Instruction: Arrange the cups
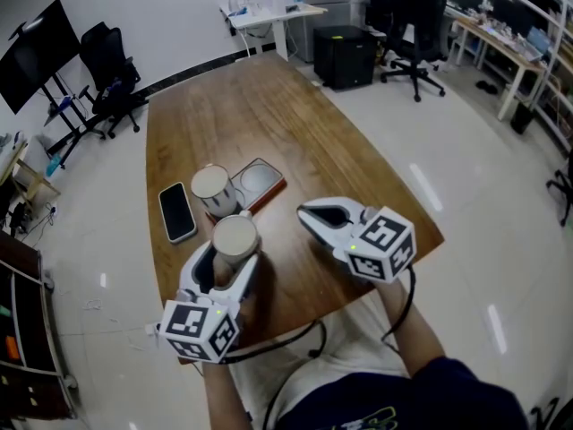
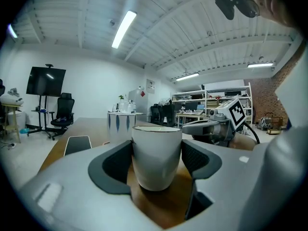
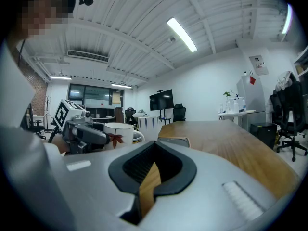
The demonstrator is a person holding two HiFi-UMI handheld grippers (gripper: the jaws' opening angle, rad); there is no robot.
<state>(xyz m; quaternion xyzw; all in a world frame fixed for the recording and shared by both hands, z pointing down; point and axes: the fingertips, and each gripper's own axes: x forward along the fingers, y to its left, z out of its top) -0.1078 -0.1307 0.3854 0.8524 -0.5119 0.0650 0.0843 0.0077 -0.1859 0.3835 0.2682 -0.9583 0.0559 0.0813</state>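
Observation:
A white cup [image 1: 235, 238] stands upright on the wooden table [image 1: 269, 115] near its front edge. My left gripper [image 1: 229, 258] is open, with its jaws on either side of this cup and the pads just off its sides. In the left gripper view the cup [image 2: 156, 153] fills the gap between the jaws. A red leaf print shows on the cup [image 3: 115, 133] in the right gripper view. A second white cup [image 1: 213, 189] with blue marks stands just behind it. My right gripper [image 1: 304, 211] is shut and empty, to the right of the cups.
A square coaster [image 1: 257, 183] lies right of the second cup. A black phone [image 1: 176, 210] lies to its left. The table's front edge runs just below both grippers. Office chairs, desks and a screen stand around the room.

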